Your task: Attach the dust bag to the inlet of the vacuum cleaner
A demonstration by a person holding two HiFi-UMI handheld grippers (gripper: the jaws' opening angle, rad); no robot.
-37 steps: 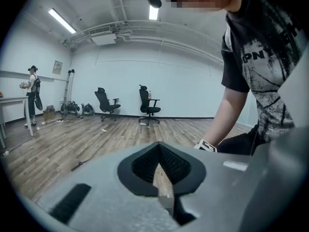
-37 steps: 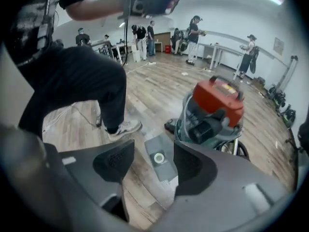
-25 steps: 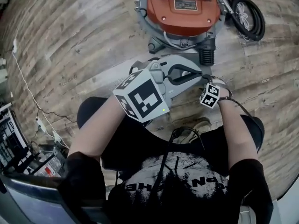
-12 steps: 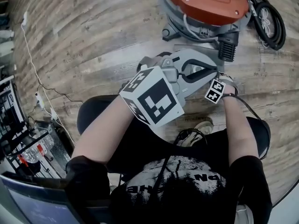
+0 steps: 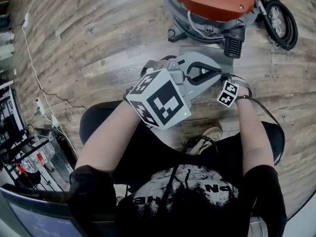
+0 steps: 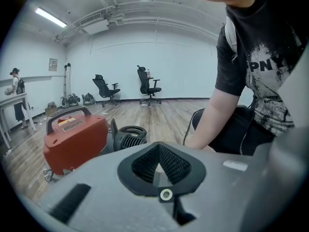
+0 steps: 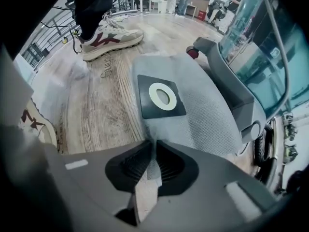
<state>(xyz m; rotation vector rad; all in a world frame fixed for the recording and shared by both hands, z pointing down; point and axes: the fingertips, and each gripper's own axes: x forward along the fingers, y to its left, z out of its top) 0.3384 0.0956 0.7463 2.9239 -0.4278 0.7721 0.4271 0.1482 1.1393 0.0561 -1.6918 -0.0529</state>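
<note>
The grey fabric dust bag [image 7: 193, 105] lies on the wood floor, its dark square collar with a white ring [image 7: 162, 96] facing up. My right gripper [image 7: 153, 151] points straight down. Its jaws have just been closing and now pinch the bag's near edge, with fabric showing between the pads. The orange-topped vacuum cleaner [image 5: 217, 1] stands just beyond; its grey base [image 7: 227, 88] is beside the bag. My left gripper [image 6: 158, 154] is shut on nothing and hangs in the air, aimed past the vacuum cleaner [image 6: 72, 139]. In the head view both marker cubes show, but the bag is hidden.
A black hose [image 5: 281, 19] coils right of the vacuum. A white cable [image 5: 34, 68] runs along the floor at left, near a rack with bottles [image 5: 29, 162]. The person's shoe [image 7: 108, 37] rests close to the bag. Office chairs [image 6: 147, 86] stand far off.
The head view has swung, so the vacuum now sits higher and further right in the picture. Both hands have sunk slightly toward the floor in front of it.
</note>
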